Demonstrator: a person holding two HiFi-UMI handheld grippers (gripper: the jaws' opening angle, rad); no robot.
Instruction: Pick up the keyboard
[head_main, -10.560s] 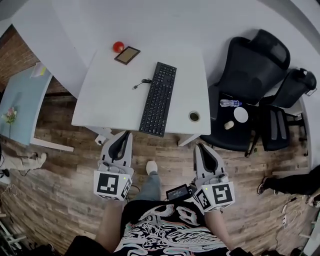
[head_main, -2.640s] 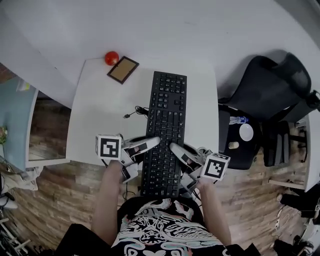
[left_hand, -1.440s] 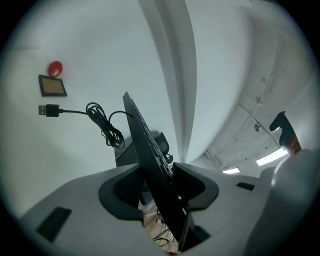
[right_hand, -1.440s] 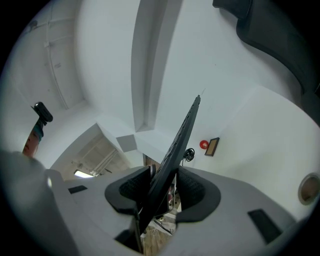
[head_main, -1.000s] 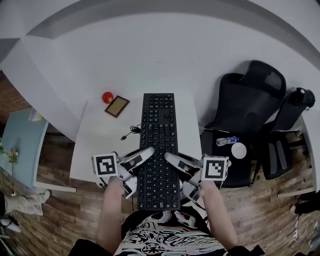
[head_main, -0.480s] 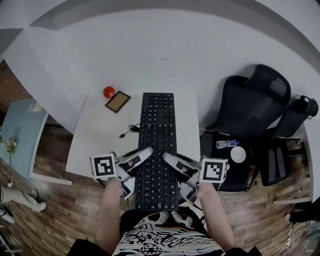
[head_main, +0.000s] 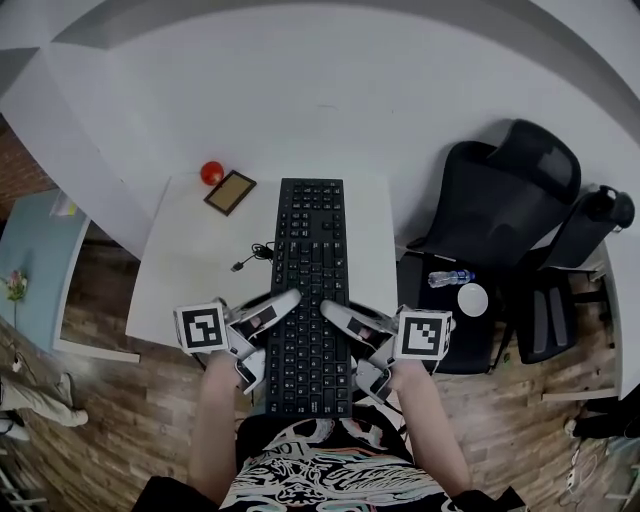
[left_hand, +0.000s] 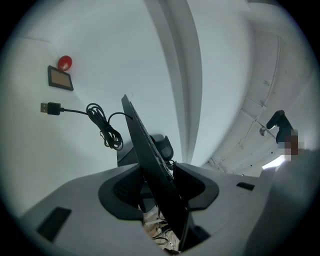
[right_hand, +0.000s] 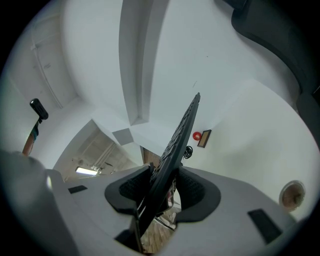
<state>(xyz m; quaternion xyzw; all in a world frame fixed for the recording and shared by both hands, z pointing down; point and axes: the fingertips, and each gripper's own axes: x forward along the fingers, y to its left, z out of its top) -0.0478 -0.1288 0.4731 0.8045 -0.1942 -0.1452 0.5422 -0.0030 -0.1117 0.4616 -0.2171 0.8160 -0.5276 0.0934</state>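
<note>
The black keyboard (head_main: 310, 290) hangs lengthwise over the white desk (head_main: 180, 260), its near end past the desk's front edge. My left gripper (head_main: 283, 305) is shut on its left long edge and my right gripper (head_main: 335, 312) on its right long edge, both near the near end. In the left gripper view the keyboard (left_hand: 147, 155) stands edge-on between the pads of the left gripper (left_hand: 159, 187). The right gripper view shows the keyboard (right_hand: 177, 140) slanting up out of the right gripper (right_hand: 162, 187). Its USB cable (head_main: 255, 257) trails on the desk.
A red ball (head_main: 211, 173) and a small framed board (head_main: 230, 192) lie at the desk's far left corner. A black office chair (head_main: 500, 200) stands to the right, with a water bottle (head_main: 447, 278) and a white disc (head_main: 472, 299) on a seat beside it.
Ten seconds ago both grippers hung free before the desk and the keyboard lay askew on it; now both grip it, straightened. Over the last second nothing has visibly moved.
</note>
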